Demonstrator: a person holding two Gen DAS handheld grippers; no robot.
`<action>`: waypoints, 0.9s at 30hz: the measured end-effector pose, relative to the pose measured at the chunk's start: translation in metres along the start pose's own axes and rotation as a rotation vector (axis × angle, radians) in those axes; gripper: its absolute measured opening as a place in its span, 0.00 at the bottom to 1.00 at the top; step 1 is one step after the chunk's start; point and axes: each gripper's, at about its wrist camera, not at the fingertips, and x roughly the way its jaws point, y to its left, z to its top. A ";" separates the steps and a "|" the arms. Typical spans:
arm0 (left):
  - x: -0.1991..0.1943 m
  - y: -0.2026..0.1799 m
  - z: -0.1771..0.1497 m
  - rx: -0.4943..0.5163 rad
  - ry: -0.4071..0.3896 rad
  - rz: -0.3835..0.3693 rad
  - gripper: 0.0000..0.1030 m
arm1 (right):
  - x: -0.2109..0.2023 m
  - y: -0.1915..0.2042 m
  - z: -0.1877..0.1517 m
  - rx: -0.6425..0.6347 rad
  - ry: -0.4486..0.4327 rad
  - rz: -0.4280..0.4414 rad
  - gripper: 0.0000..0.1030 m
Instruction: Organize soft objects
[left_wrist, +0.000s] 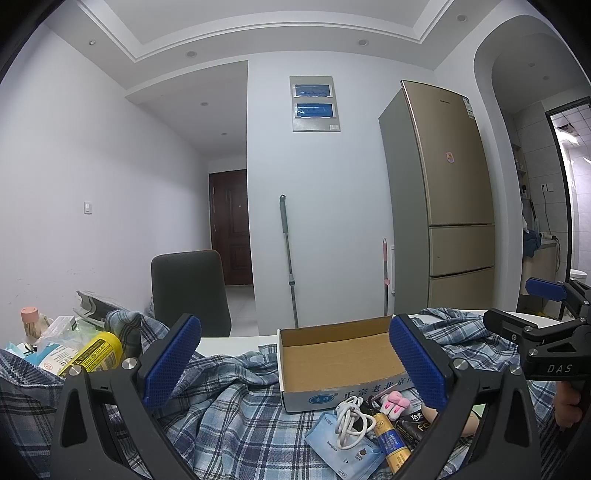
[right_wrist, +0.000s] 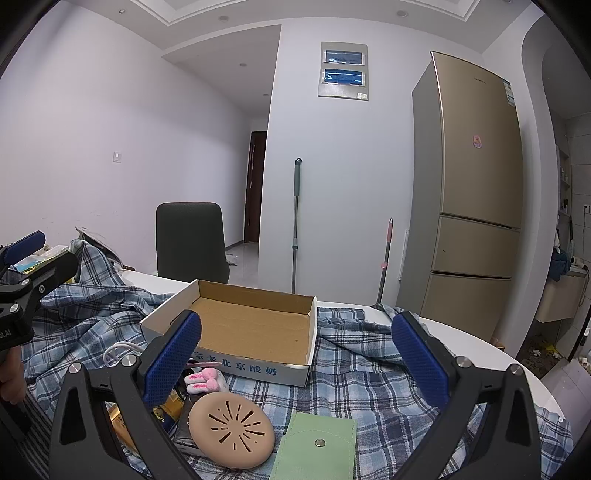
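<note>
Two grippers we hold with jaws spread, left gripper (left_wrist: 295, 365), right gripper (right_wrist: 297, 360), rectangular cardboard box (right_wrist: 255, 326) on rumpled plaid cloth (right_wrist: 369, 384), round perforated tan pad (right_wrist: 232, 428), flat green felt pouch (right_wrist: 317, 448).

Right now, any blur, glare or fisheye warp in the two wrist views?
Left wrist view: sharp, even dim light, no glare; fridge and walls bow outward, black corners. Right wrist view: equally sharp, same warp; the box stays crisp, only a soft shadow under the left gripper and right gripper fingers.
</note>
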 end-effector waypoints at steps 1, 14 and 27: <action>0.000 0.000 0.000 -0.001 -0.001 0.000 1.00 | 0.000 0.000 0.000 0.000 0.000 0.000 1.00; 0.001 0.000 -0.001 0.001 0.000 -0.001 1.00 | 0.000 -0.001 -0.001 -0.002 0.001 0.000 1.00; 0.002 0.000 -0.002 0.002 0.001 -0.006 1.00 | 0.001 0.000 -0.001 -0.003 0.002 0.000 1.00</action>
